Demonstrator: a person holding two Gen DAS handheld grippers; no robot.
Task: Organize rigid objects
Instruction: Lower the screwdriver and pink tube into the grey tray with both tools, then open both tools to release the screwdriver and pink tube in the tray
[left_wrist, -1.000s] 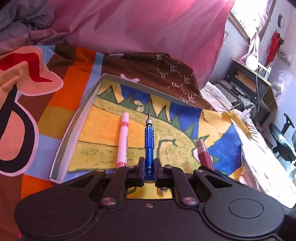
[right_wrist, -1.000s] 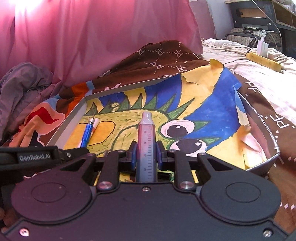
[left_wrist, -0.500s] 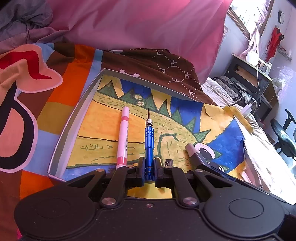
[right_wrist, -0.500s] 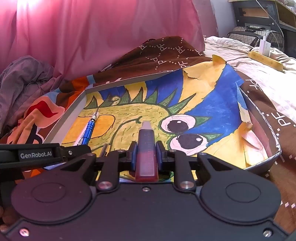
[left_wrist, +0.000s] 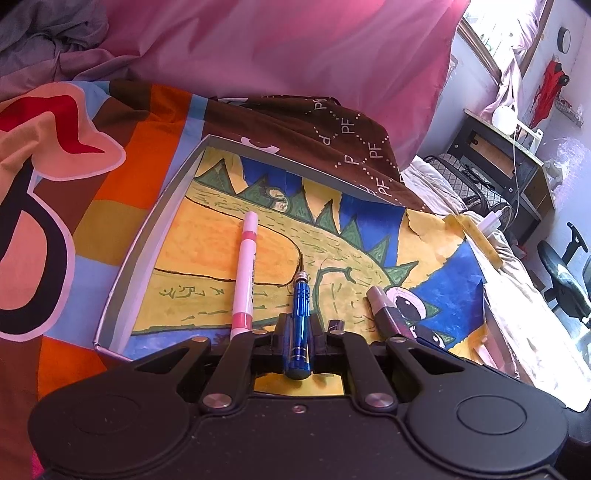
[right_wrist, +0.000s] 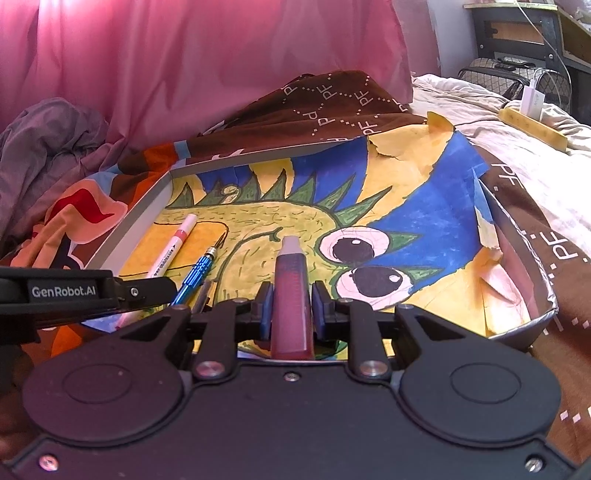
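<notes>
Left gripper (left_wrist: 298, 334): jaws closed onto blue screwdriver (left_wrist: 300, 306), handle pinched between pads, tip pointing forward and low over the painted paper. Right gripper (right_wrist: 291, 310): jaws closed onto red tube (right_wrist: 291, 295), grey cap forward, body lying along the fingers. Both held over grey tray (left_wrist: 147, 236), lined with dinosaur painting (right_wrist: 406, 206) in yellow, blue and green. Pink marker (left_wrist: 244, 273) lying flat on the tray floor, just left of the screwdriver and roughly parallel to it, not touching. From the left wrist view, red tube seen to the right of the screwdriver, near the painted eye. From the right wrist view, screwdriver and marker side by side at left, with the left gripper's black body reaching in from the left edge. Tray resting on patterned bedsheet (left_wrist: 92, 192) in orange, brown and blue. Pink pillow (left_wrist: 295, 55) behind the tray. Brown cloth (right_wrist: 332, 107) printed with letters lying past the tray's far rim.
</notes>
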